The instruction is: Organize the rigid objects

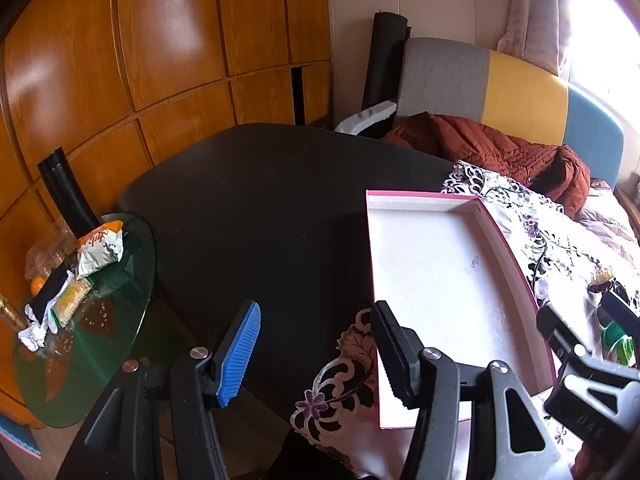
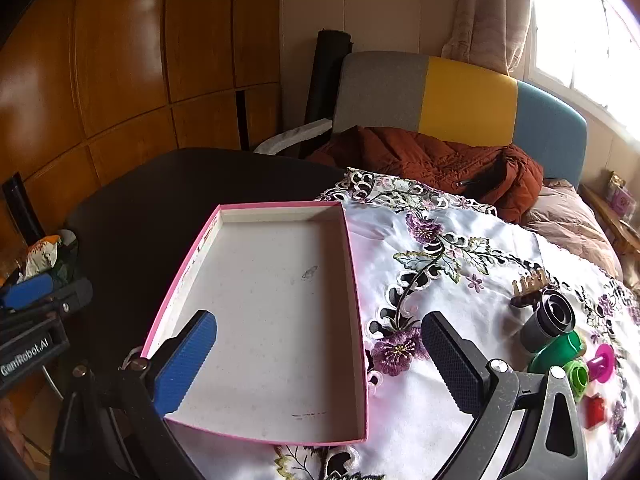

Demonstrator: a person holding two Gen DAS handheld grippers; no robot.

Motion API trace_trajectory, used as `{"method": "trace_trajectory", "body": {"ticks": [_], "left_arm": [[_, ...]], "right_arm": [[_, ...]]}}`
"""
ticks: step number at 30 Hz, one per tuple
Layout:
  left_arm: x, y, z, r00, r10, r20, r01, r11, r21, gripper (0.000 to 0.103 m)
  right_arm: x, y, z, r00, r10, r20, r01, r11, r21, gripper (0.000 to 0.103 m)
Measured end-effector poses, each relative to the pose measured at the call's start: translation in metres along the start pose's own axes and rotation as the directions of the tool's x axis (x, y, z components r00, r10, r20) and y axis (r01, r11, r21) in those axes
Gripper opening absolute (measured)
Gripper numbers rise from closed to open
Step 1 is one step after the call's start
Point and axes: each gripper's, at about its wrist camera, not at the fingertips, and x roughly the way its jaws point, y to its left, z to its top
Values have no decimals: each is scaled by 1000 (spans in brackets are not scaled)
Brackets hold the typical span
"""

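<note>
The right gripper [image 2: 320, 354] stands wide open and holds nothing; between its blue pad and its black pad one sees the near part of the pink-edged box [image 2: 356, 320]. The left gripper [image 1: 316, 350] is also open, less wide, and empty; it hovers above the black table [image 1: 260, 208], at the left edge of the same box, with a corner of the embroidered cloth [image 2: 460, 408] under it.

The box lies half on the black table and half on the cloth; its white inside is bare, only some small marks are on the bottom.

The rigid things are all outside the box, on the cloth to the right of the right gripper, in one small group: a brown hair clip [image 2: 528, 286] farthest, then a grey and black cylinder [image 2: 550, 316], a green cup [image 2: 560, 350] just beside it, a small green ring [image 2: 578, 376], a pink spool [image 2: 602, 362] and a red piece [image 2: 596, 410] nearest.

In my judgement the task is at its beginning; nothing is sorted yet, and six pieces, as far as I can count, must probably go into the box; the right gripper is the nearer one for the first pick.
</note>
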Motion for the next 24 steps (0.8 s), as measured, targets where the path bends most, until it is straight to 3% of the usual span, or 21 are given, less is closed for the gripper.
{"method": "trace_trajectory", "body": {"ticks": [24], "left_arm": [[-5,-11,-7,997,-81,-8,81,995,53,58]], "right_arm": [[-10,-15,0,1000,-21,5,21,1000,17,103]]}}
